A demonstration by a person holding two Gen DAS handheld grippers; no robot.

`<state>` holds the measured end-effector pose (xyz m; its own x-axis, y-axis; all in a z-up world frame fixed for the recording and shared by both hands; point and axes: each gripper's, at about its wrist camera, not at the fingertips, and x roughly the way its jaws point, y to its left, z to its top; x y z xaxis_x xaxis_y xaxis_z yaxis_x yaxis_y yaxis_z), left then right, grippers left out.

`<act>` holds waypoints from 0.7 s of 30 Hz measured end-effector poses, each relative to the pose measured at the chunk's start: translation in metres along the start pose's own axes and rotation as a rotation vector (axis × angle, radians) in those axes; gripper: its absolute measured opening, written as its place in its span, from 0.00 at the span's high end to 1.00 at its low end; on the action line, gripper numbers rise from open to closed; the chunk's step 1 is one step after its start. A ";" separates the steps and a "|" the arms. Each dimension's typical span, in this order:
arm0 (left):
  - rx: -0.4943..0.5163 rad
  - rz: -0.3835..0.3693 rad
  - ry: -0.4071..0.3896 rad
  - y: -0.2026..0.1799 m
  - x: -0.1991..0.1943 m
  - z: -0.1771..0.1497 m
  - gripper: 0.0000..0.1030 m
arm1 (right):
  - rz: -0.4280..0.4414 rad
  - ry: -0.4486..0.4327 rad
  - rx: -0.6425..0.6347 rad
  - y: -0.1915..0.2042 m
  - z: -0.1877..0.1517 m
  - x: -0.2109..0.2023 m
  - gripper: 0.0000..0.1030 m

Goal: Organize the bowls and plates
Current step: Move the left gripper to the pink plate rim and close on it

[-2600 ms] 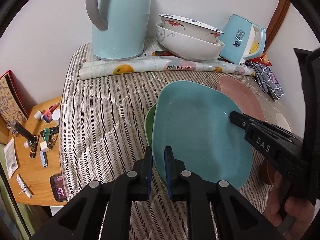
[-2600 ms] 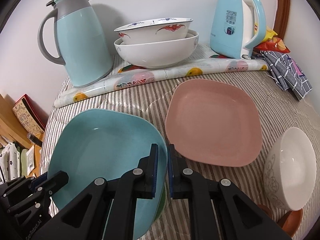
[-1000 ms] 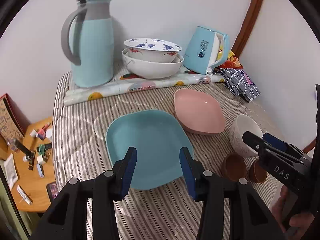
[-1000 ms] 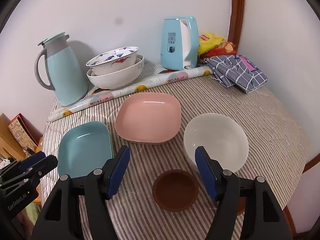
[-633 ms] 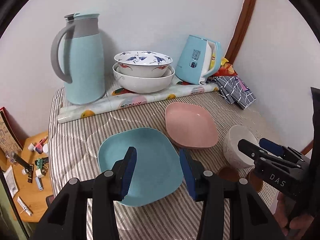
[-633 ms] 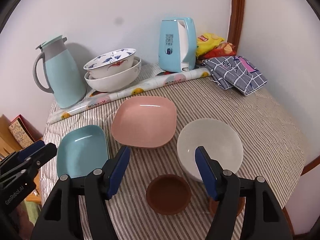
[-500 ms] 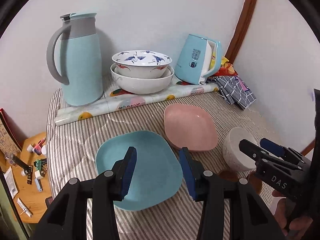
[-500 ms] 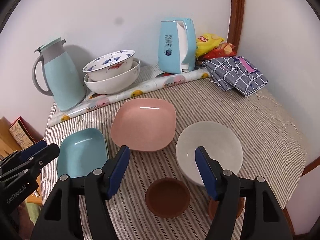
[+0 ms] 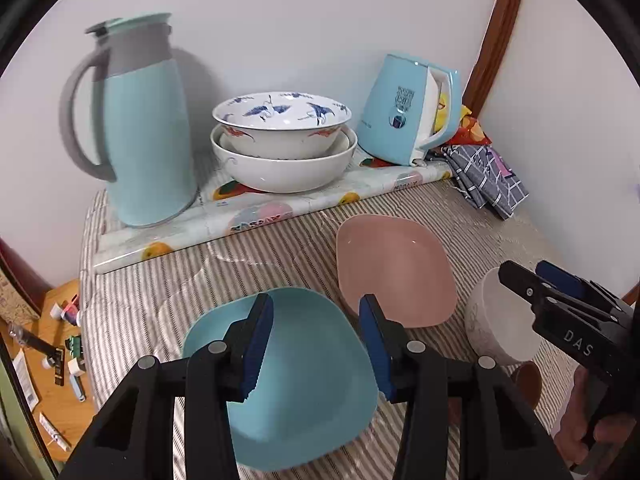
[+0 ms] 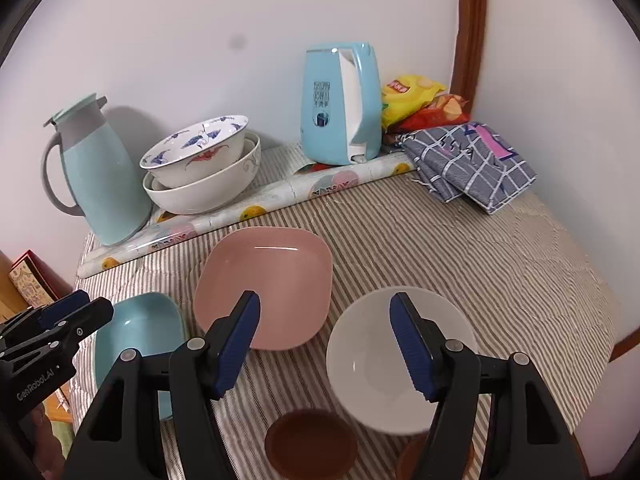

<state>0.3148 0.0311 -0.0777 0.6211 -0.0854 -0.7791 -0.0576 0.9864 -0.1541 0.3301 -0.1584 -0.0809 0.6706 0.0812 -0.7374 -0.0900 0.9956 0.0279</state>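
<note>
Directly below left claw [image 9: 316,344]: teal plate [image 9: 304,392].

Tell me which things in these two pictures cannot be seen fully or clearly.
- Second brown bowl: right wrist view, mostly behind the right claw.
- Blue plate: right wrist view, near part behind the left claw; anything under it is hidden.
- Kettle label: both views, too small to read.
- Items on the side table: left wrist view, too small, cut by the edge.
</note>
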 end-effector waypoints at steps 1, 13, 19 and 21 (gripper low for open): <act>0.003 0.000 0.004 -0.001 0.004 0.002 0.58 | 0.006 0.006 0.000 0.000 0.002 0.005 0.37; -0.006 -0.032 0.065 -0.013 0.060 0.018 0.58 | 0.024 0.102 -0.048 -0.001 0.021 0.070 0.57; 0.007 -0.032 0.108 -0.020 0.083 0.016 0.58 | 0.040 0.144 -0.047 -0.004 0.021 0.092 0.61; 0.005 -0.034 0.118 -0.021 0.088 0.015 0.58 | 0.046 0.163 -0.048 -0.003 0.020 0.098 0.69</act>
<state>0.3828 0.0048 -0.1336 0.5264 -0.1342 -0.8396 -0.0338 0.9834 -0.1784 0.4111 -0.1528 -0.1401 0.5372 0.1143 -0.8357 -0.1560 0.9871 0.0348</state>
